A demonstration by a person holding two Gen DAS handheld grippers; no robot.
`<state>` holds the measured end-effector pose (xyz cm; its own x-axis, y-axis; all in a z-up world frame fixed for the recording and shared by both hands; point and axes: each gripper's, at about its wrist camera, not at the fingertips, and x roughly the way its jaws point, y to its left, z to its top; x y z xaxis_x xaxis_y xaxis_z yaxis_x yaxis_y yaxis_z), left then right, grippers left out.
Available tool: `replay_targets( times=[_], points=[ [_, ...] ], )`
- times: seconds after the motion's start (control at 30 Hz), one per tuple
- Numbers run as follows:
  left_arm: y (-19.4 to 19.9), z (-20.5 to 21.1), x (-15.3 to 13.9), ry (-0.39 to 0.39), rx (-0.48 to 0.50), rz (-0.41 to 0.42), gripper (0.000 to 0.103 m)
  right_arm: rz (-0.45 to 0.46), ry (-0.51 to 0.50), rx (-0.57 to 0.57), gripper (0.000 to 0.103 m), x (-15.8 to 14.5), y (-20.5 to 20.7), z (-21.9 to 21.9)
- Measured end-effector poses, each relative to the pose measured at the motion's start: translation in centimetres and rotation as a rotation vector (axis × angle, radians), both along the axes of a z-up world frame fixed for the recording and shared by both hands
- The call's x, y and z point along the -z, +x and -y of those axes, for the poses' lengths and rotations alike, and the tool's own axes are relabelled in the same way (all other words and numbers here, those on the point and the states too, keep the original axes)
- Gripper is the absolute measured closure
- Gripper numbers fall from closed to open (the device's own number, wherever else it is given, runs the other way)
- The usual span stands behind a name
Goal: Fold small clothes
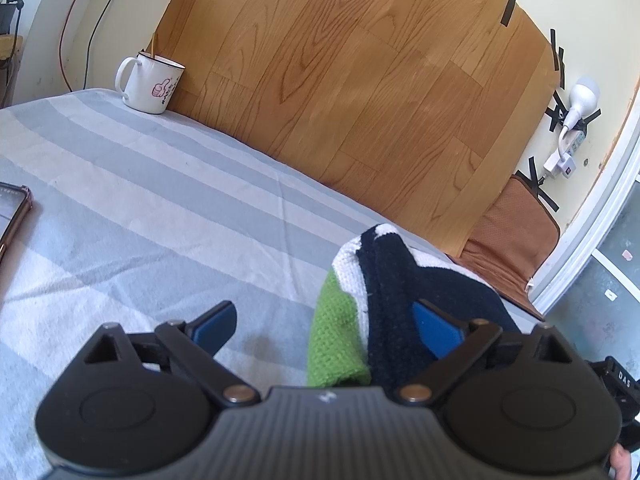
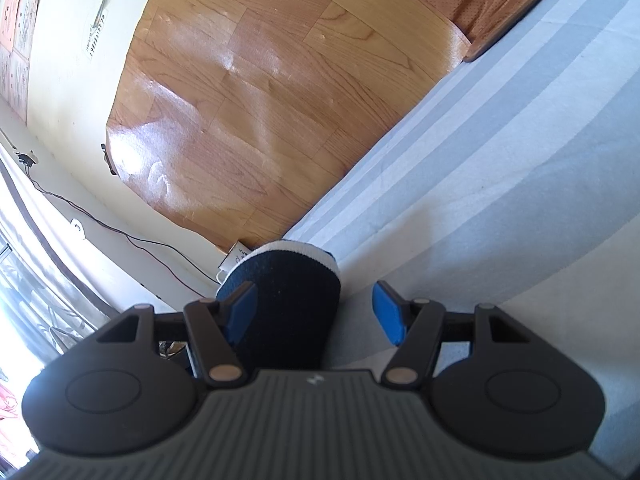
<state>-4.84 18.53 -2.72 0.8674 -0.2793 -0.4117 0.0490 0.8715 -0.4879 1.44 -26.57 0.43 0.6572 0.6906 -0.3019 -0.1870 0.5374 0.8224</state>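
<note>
We see a grey-striped bed [image 1: 160,208] filling the lower left of the left view, a wood-grain panel [image 1: 340,80] behind it. At lower right lies the knit garment [image 1: 384,300], navy, white and green. Our left gripper [image 1: 326,330] is spread wide around its edge. Our right gripper [image 2: 316,312] is also wide open, the garment between its fingers. A mug [image 1: 150,84] stands upper left.

Letters "DAS" on a black device [image 1: 622,378], right of the left gripper [image 1: 328,330]; other print is illegible.
</note>
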Motion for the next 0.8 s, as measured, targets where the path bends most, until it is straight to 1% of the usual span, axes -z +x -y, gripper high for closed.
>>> replay_targets(
  times=[0.8],
  points=[
    [-0.04, -0.12, 0.02, -0.015, 0.006, 0.003, 0.006, 0.0, 0.0, -0.001, 0.037, 0.0, -0.03, 0.0]
  ],
)
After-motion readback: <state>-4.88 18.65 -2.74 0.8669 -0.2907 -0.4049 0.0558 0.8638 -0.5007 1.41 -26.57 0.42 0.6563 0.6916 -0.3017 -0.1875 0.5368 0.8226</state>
